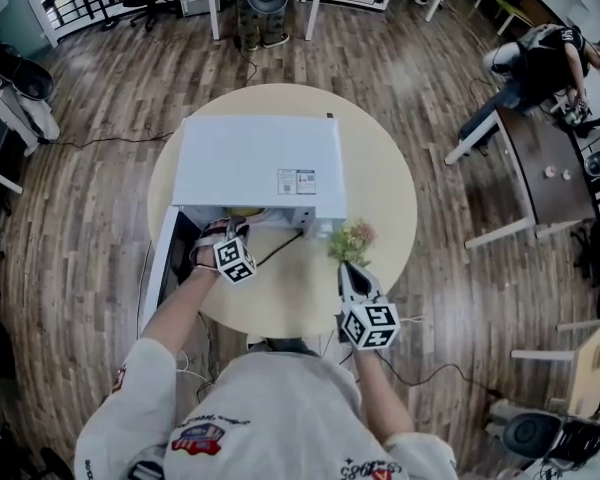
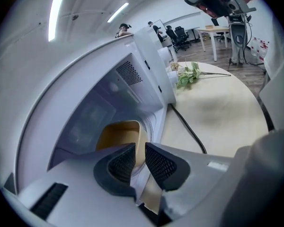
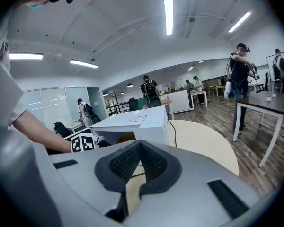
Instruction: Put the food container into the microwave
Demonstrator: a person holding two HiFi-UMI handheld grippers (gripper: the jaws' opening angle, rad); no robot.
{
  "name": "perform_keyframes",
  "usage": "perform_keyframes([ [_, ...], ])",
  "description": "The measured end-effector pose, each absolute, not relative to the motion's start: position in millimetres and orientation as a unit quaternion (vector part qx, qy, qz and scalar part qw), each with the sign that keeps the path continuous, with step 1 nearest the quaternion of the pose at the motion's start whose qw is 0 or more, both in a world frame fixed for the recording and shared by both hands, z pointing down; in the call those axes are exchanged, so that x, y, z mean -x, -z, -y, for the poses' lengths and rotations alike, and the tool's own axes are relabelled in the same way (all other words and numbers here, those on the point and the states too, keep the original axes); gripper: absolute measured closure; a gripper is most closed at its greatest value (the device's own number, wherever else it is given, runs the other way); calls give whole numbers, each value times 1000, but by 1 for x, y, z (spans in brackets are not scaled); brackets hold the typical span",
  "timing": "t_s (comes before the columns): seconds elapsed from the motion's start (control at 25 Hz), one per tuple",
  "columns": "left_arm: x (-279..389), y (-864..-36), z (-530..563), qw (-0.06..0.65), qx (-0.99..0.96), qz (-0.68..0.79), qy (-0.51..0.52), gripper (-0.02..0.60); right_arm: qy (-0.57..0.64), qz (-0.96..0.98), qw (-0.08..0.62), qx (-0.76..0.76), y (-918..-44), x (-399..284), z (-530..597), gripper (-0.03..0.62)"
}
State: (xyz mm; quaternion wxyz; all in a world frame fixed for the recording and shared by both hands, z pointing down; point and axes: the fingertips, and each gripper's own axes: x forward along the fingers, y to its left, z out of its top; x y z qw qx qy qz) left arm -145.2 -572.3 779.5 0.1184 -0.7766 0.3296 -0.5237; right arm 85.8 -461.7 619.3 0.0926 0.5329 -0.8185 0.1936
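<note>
Placing step, near its end by my reading. Left claw reaches into the open microwave. Its jaws are nearly together, with only a thin slit between the pads, and in that slit sits the rim of the tan food container. The container's body lies just ahead and to the left of the jaws, inside the cavity. It seems to be down on the cavity floor, but contact underneath cannot be seen. Off to this claw's right a black power cable runs over the round table, and farther ahead lies a sprig of flowers with green leaves. Right claw is idle, jaws closed tip to tip with nothing between them, and the microwave stands ahead of it. The microwave door stands open on the left claw's left. Next move, as I judge it: part the left jaws and back straight out without dragging the rim; then the door wants closing. Writing: a label on the microwave top, print too small to read, and no brand legible. Each claw's cube has square black-and-white markers and no text.
</note>
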Motion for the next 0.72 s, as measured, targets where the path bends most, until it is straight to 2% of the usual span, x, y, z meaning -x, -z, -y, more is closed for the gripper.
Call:
perform_keyframes([
  [0.12, 153, -776, 559, 90, 780, -346, 513, 529, -191, 826, 94, -522, -621, -74, 460, 591],
  [0.36, 160, -743, 532, 47, 793, -396, 461, 574, -180, 844, 100, -495, -621, -48, 458, 591],
  [0.72, 172, -695, 489, -13, 805, -462, 373, 577, -161, 866, 96, -463, -606, -16, 459, 592],
])
